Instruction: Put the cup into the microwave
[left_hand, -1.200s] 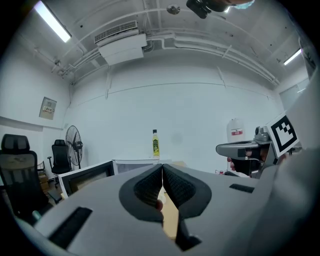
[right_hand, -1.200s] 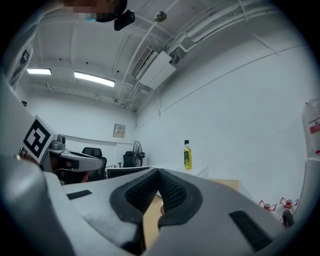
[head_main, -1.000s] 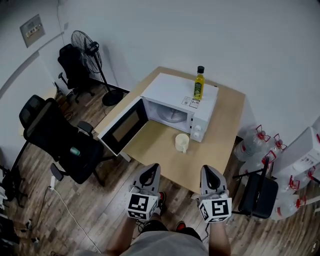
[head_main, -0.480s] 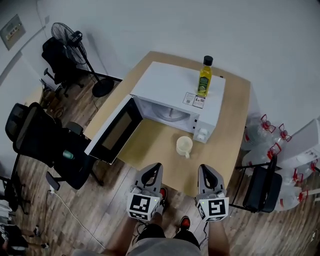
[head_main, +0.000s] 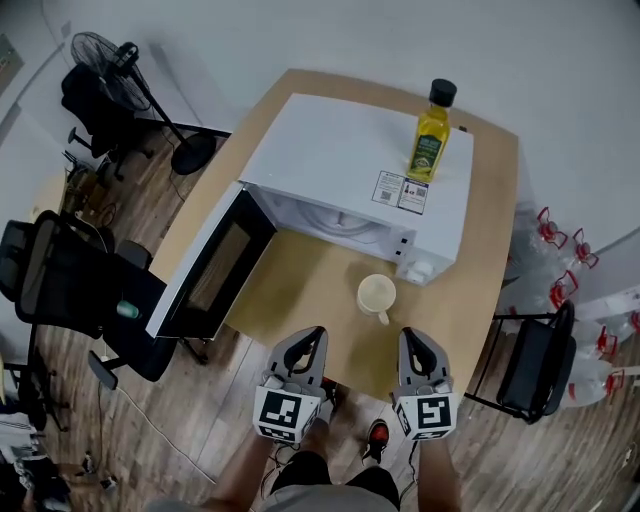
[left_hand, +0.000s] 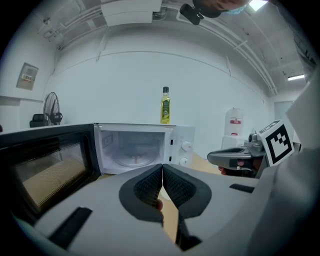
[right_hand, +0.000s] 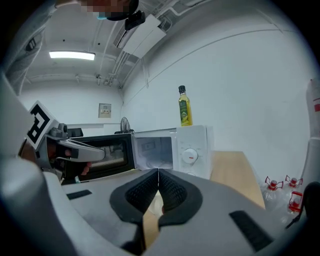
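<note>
A cream cup (head_main: 376, 295) stands on the tabletop (head_main: 300, 300) just before the microwave (head_main: 340, 170), whose door (head_main: 205, 265) hangs open leftward, ready for it. The left tool (head_main: 305, 338) and right tool (head_main: 415, 340) hover near, jaws pressed together, holding nothing.

The microwave (head_main: 340, 165) sits on the table (head_main: 300, 290), its door (head_main: 200, 270) swung out to the left and the bottle (head_main: 432, 135) on top near its right end. The cup (head_main: 376, 296) stands on the table just before the microwave's right end, with the left gripper (head_main: 305, 337) and right gripper (head_main: 415, 338) side by side at the near edge. A chair (head_main: 70, 290) and fan (head_main: 95, 50) stand left of the table, and jugs (head_main: 560, 255) stand to its right.
</note>
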